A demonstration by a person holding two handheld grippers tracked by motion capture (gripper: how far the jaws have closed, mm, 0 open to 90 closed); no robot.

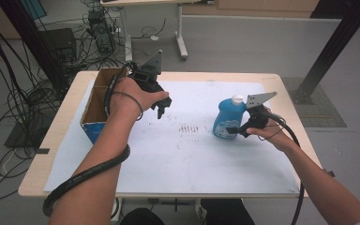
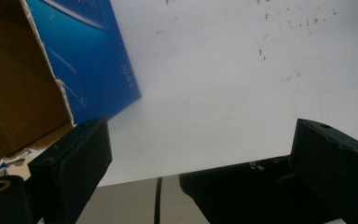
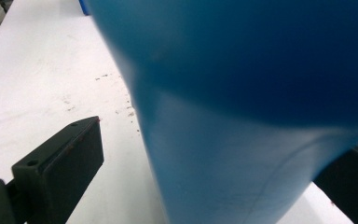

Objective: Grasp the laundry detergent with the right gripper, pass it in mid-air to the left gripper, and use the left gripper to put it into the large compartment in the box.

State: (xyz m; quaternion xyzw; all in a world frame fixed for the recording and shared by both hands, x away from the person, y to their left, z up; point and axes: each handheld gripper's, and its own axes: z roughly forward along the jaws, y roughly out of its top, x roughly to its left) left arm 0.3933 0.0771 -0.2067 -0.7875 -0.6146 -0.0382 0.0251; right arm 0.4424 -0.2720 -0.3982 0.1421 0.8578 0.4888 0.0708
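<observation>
High view: blue bottle (image 1: 228,120) upright right of centre, white cap up, right gripper (image 1: 240,130) at its lower side; likely smooth rigid plastic, some heft if full, best taken low on the body; left gripper (image 1: 163,106) upper centre-left beside cardboard box (image 1: 95,104). Left gripper view: jaws wide apart, nothing between, box corner upper left over white sheet (image 2: 242,84). Right gripper view: bottle body between spread jaws, left jaw clear of it, right contact hidden, so not yet clamped.

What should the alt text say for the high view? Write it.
A person's right gripper reaches around a blue bottle standing on a white-covered table. The left gripper hovers open beside an open cardboard box at the table's left edge.
</observation>
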